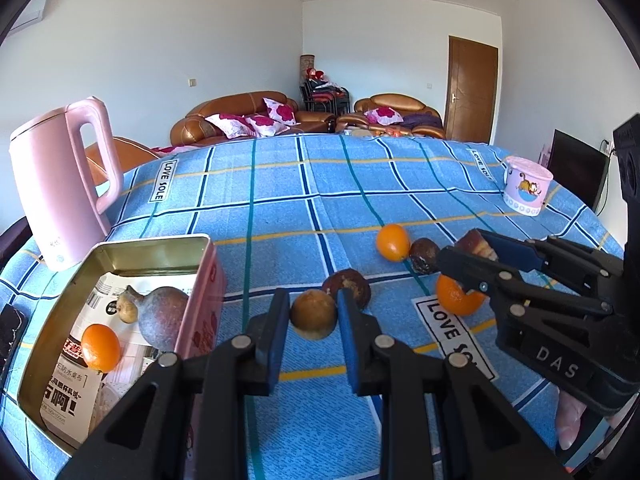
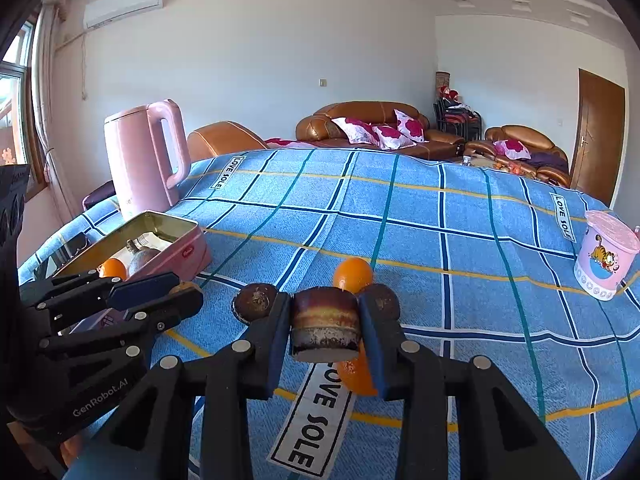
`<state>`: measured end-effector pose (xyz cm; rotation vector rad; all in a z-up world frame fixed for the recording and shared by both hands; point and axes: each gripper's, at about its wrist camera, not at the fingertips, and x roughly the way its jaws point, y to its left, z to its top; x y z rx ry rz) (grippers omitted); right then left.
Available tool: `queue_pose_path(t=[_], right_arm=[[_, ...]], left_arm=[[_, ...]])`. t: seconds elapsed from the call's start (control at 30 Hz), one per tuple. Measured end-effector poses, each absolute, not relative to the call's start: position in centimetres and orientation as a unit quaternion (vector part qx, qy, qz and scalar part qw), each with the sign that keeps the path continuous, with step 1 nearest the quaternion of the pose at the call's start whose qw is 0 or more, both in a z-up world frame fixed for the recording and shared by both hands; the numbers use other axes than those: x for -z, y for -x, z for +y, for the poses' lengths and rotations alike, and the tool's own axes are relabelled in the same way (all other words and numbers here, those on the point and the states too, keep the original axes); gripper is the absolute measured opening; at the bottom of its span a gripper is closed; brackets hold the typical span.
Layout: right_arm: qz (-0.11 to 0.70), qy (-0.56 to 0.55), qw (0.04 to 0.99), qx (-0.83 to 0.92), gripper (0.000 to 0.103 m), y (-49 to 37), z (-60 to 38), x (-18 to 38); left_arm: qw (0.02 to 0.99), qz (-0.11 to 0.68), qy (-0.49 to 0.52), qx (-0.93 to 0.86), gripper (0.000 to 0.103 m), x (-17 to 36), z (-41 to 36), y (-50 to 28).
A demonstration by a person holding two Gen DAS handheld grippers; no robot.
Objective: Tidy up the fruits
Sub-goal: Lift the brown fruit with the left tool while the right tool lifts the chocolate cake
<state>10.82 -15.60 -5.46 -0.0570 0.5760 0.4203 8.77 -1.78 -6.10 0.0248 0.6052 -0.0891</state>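
Observation:
My left gripper (image 1: 314, 312) is shut on a round tan-brown fruit (image 1: 313, 314), just right of the pink tin (image 1: 202, 280). The tin holds an orange (image 1: 101, 347), a grey pomegranate-like fruit (image 1: 162, 316) and a small tan fruit (image 1: 127, 307). My right gripper (image 2: 325, 326) is shut on a dark brown cut fruit piece (image 2: 325, 328), held above the blue checked cloth (image 2: 460, 248). On the cloth lie two oranges (image 1: 393, 242) (image 1: 456, 296) and two dark brown fruits (image 1: 352, 286) (image 1: 424, 255). The right gripper also shows in the left wrist view (image 1: 472, 254).
A pink kettle (image 1: 60, 184) stands behind the tin at the left. A pink lidded cartoon cup (image 1: 526, 190) stands at the far right of the table. Sofas and a door lie beyond the table's far edge.

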Motion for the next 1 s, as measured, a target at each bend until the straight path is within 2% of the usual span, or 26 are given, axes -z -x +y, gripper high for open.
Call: queue_pose_path(t=[1.0], right_arm=[[0.217, 0.028, 0.953, -0.209, 0.036, -8.6, -16.1, 4.4]], left_arm=[[0.973, 0.228, -0.01, 0.013, 0.026, 4.8, -1.4, -6.4]])
